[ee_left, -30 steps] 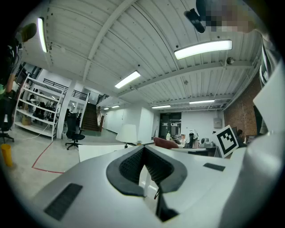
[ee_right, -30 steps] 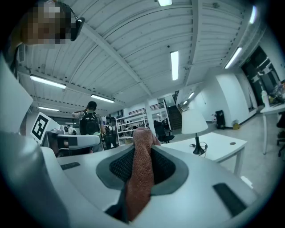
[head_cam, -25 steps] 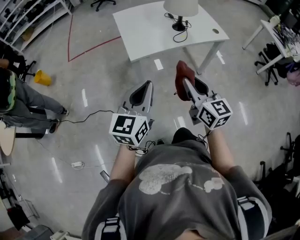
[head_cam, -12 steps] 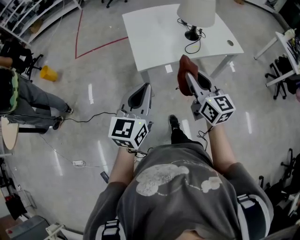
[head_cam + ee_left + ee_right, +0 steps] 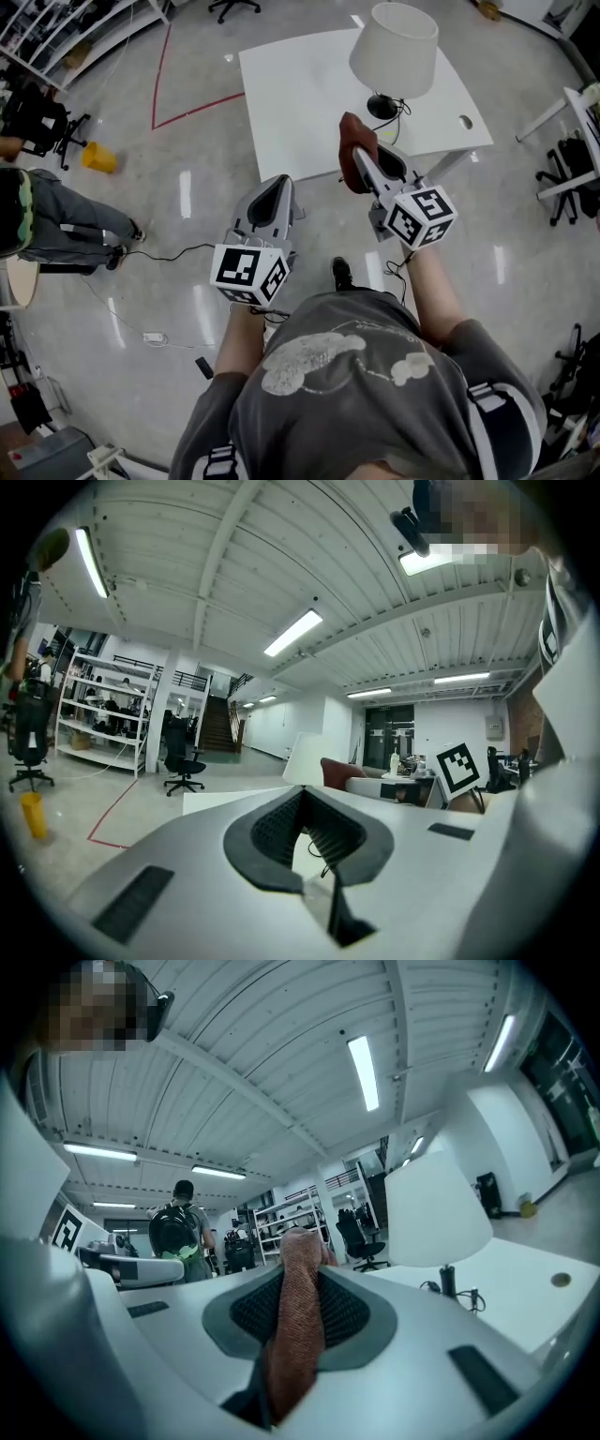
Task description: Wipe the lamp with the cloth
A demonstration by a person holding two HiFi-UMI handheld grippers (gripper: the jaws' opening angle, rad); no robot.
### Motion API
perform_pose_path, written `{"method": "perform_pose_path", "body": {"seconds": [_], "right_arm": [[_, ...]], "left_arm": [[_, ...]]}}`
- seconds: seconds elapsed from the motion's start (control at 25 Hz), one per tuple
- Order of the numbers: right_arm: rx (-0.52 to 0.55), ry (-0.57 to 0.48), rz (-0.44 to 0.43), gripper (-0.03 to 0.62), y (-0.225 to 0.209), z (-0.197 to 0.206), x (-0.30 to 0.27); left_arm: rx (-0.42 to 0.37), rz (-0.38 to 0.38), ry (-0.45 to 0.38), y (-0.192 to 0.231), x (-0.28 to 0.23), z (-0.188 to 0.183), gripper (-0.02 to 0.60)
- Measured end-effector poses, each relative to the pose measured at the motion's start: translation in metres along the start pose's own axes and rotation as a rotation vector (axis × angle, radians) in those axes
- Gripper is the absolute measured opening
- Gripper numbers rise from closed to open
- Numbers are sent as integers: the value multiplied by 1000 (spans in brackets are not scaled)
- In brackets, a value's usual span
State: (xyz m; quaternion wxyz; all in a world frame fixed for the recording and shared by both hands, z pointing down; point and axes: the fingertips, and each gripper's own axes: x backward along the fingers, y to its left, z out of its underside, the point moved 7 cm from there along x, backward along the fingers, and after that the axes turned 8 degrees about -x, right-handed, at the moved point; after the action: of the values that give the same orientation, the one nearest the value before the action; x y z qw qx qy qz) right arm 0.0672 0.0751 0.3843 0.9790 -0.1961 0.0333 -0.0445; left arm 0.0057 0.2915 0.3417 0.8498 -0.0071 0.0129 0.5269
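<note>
Right gripper (image 5: pixel 364 167) clamped on the cloth (image 5: pixel 357 141): rust-red, nubby weave, bunched into a fold sticking up past the jaw tips. Left gripper (image 5: pixel 278 187) closed, nothing in it. Lamp (image 5: pixel 394 47) stands on the white table (image 5: pixel 291 94): white tapered shade, thin black stem, round base.
</note>
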Motion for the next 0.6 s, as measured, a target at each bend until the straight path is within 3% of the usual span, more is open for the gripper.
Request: {"method": "perform_pose_path", "body": {"seconds": [0.24,0.6], "right_arm": [[-39,11,-44,86,-41,-10,-22],[-49,24,-91,86,-53,-28,-73]], "left_arm": [[3,-51,21,-2,-42,0,8],[-3,-78,17,28,-83,-13,8]]}}
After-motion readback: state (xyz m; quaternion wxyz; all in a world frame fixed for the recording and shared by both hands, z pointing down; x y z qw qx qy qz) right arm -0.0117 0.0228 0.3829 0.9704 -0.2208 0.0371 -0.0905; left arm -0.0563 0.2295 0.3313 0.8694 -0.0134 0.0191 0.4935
